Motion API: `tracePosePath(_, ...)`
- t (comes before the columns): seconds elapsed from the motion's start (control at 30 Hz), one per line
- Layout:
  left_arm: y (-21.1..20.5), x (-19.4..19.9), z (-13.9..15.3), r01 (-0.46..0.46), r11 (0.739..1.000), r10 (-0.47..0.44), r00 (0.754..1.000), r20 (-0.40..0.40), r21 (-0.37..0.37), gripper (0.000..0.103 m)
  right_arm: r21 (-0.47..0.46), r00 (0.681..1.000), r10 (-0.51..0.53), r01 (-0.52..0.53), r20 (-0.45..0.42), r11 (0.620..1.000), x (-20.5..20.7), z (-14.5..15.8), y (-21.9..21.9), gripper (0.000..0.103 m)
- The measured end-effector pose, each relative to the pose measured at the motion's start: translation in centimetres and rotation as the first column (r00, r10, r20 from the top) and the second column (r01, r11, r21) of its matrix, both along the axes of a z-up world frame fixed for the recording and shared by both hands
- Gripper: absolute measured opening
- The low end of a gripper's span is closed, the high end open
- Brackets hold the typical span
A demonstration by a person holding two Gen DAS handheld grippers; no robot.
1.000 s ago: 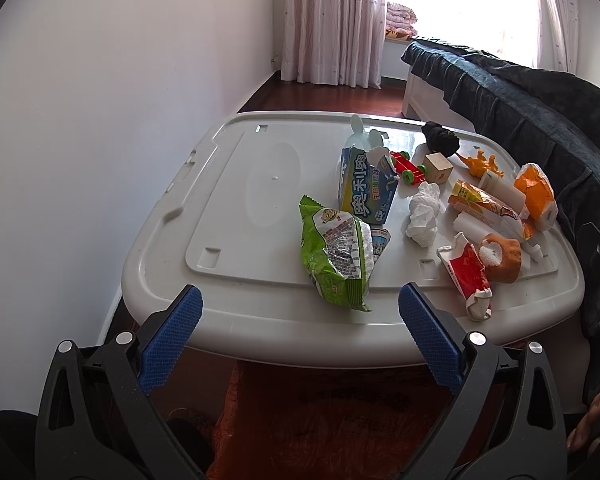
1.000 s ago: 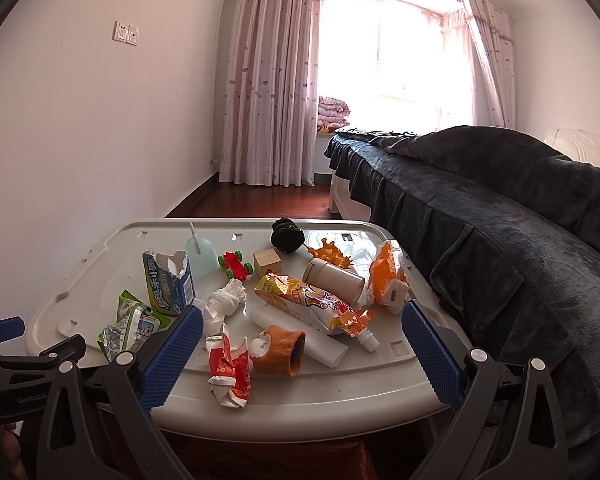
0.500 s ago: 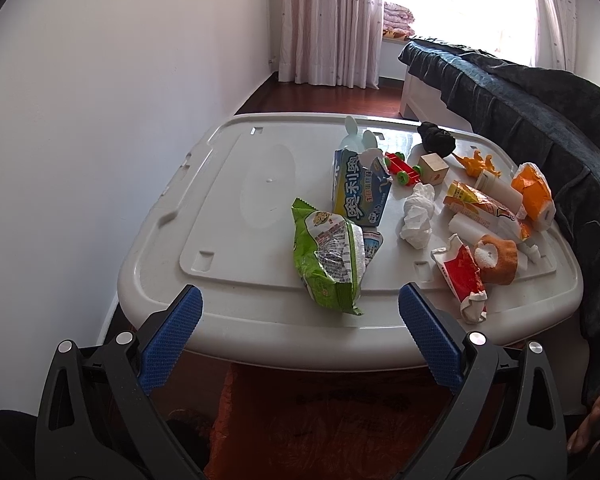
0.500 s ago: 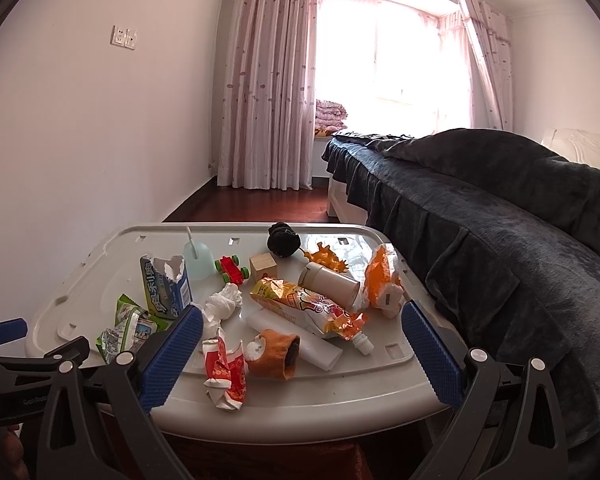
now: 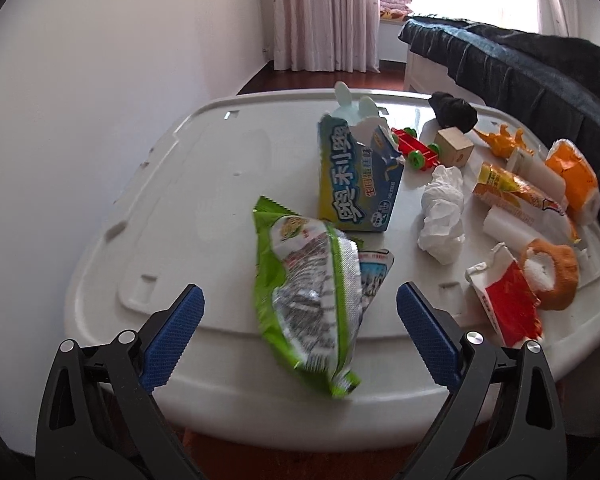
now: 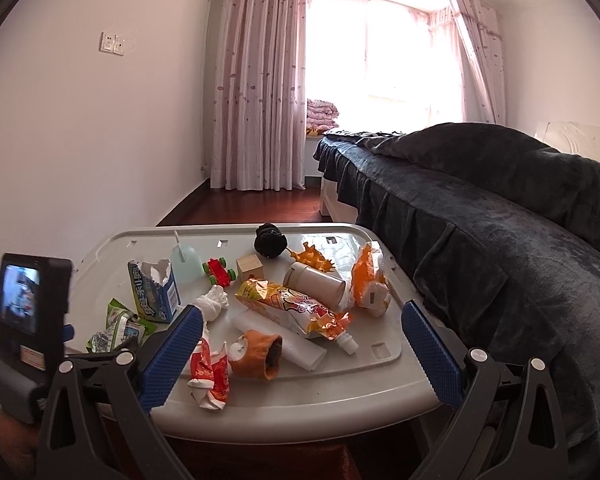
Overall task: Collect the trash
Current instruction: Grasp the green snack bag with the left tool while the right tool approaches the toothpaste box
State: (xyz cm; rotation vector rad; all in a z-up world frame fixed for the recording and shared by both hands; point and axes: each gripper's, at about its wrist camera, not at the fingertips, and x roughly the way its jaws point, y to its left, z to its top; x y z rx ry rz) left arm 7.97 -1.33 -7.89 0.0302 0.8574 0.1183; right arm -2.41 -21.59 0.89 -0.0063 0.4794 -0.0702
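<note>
Left gripper: jaws wide apart, nothing between the pads; blue fingertips sit low in the left wrist frame, flanking the green snack wrapper, which lies at lower centre on the near edge of the white bin lid and overhangs it slightly; not touching the wrapper as far as I can tell.

Right gripper: jaws also spread wide, empty; pads low in the right wrist frame; left pad overlaps the red-and-white crumpled wrapper in the view, contact unclear.

Outward, left wrist frame: small blue-white sachet tucked under the green wrapper's right side; torn blue carton upright at centre, just above the wrapper; crumpled white tissue right of the carton; red-and-white wrapper at lower right, touching the orange sock-like roll; yellow-orange pouch and orange bag at right edge.

Non-trash, upper right of the lid: red toy car, wooden cube, black cloth lump, orange toy dinosaur.

Right wrist frame: left gripper's camera body at lower left; dark bedspread fills the right; pink curtains top centre.
</note>
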Motion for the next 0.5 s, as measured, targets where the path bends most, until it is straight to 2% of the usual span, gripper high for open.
tracePosePath(0.03, -0.1, 0.6, -0.5, 0.005, 1.000, -0.005, 1.000, -0.004, 0.003, 0.076, 0.002, 1.000, -0.005, 0.005, -0.004, 1.000, 0.1, -0.1, -0.2, 0.098)
tracePosePath(0.13, 0.0, 1.8, -1.5, 0.012, 1.000, -0.012, 0.999, -0.038, -0.005, 0.054, 0.008, 1.000, -0.019, 0.019, -0.013, 1.000, 0.2, -0.4, -0.9, 0.098)
tracePosePath(0.2, 0.2, 1.8, -1.5, 0.010, 1.000, -0.010, 1.000, -0.021, 0.003, 0.042, 0.007, 0.999, -0.027, 0.027, -0.019, 1.000, 0.3, -0.6, -1.1, 0.098)
tracePosePath(0.33, 1.1, 1.5, -1.3, 0.010, 0.999, -0.010, 1.000, -0.005, -0.040, 0.035, 0.002, 0.999, -0.029, 0.029, -0.029, 1.000, 0.5, -1.3, -1.1, 0.098)
tracePosePath(0.5, 2.4, -0.5, -0.3, -0.010, 0.997, 0.011, 1.000, 0.019, -0.075, 0.034, -0.004, 0.999, 0.024, -0.024, -0.040, 1.000, 0.4, -2.5, 0.1, 0.098)
